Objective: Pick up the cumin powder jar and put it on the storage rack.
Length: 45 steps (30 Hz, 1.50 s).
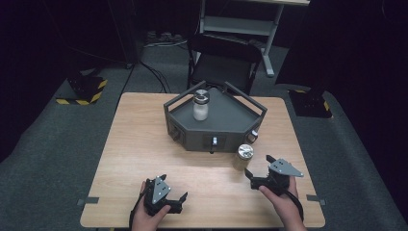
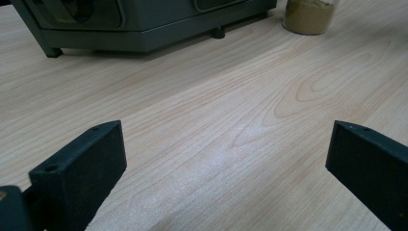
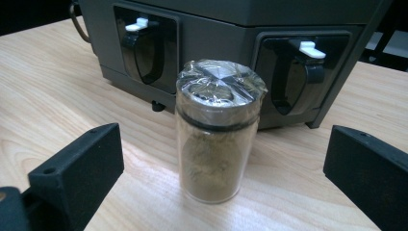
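The brown jar (image 3: 216, 130) stood upright at eleven o'clock from my right tongs (image 1: 262, 166), nearer than my left tongs (image 1: 174, 191); both were wide open.

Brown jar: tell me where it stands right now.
High view: the brown jar stands on the table, right of centre, just before the grey rack and ahead of the open right tool.

You have two spice jars: one with brown powder (image 1: 244, 157) on the desk (image 1: 134, 159), one with white powder (image 1: 200, 106) on the single grey rack (image 1: 231, 120). One chair (image 1: 223, 60) stands behind.
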{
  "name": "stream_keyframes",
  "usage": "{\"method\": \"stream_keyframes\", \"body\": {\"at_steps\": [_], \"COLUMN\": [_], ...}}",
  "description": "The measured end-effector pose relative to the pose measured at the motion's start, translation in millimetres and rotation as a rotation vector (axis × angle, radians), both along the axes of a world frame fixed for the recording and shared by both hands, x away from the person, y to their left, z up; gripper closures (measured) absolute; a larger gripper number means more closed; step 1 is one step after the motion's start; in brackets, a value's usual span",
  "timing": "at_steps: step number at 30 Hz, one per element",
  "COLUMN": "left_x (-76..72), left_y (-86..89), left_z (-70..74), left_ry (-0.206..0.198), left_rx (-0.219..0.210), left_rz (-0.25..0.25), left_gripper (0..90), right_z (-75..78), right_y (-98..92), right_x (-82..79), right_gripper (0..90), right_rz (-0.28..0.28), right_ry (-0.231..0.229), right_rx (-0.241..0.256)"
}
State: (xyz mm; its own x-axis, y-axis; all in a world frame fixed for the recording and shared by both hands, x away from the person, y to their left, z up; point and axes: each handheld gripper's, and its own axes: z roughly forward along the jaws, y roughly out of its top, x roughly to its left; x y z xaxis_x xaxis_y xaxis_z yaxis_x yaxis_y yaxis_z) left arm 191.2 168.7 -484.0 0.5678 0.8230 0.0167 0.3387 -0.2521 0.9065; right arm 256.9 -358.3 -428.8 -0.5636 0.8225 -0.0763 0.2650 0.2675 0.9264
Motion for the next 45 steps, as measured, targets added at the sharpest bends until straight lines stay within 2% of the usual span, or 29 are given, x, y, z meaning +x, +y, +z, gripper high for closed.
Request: {"method": "stream_keyframes", "body": {"at_steps": [12,23,28,32,35,36,38,41,45], "left_x": [-0.1,-1.0,-0.9,-1.1,-1.1,-1.2,-1.2,-1.4,-1.5], "left_y": [0.6,0.3,0.0,0.0,0.3,0.4,0.4,0.3,0.3], "left_z": [-0.3,-0.6,-0.4,-0.4,-0.4,-0.5,-0.5,-0.7,-0.6], "left_ry": [-0.003,-0.007,-0.004,-0.004,-0.004,-0.003,-0.003,-0.004,-0.003], "left_rx": [0.001,0.002,0.001,0.001,0.000,-0.001,-0.001,-0.003,-0.003], "left_rz": [0.000,0.003,0.005,0.005,0.007,0.008,0.008,0.010,0.012], "left_gripper": [0.8,0.8,0.8,0.8,0.8,0.8,0.8,0.8,0.8], "right_z": [-8.0,-15.5,-18.6,-21.4,-22.8,-23.3,-23.6,-26.9,-31.4], "right_y": [18.1,23.5,24.5,25.5,24.6,23.7,24.2,24.7,23.2], "right_x": [18.0,29.7,33.4,34.4,35.0,35.7,35.4,34.0,34.3], "right_gripper": [0.4,0.7,7.2,19.9,22.4,26.2,26.9,33.2,34.2], "right_rz": [-0.015,-0.014,-0.016,-0.012,-0.008,-0.001,-0.003,-0.014,-0.012], "right_ry": [0.005,0.008,-0.008,-0.026,-0.031,-0.031,-0.034,-0.049,-0.061], "right_rx": [-0.005,0.002,0.021,0.032,0.043,0.048,0.047,0.062,0.075]}}
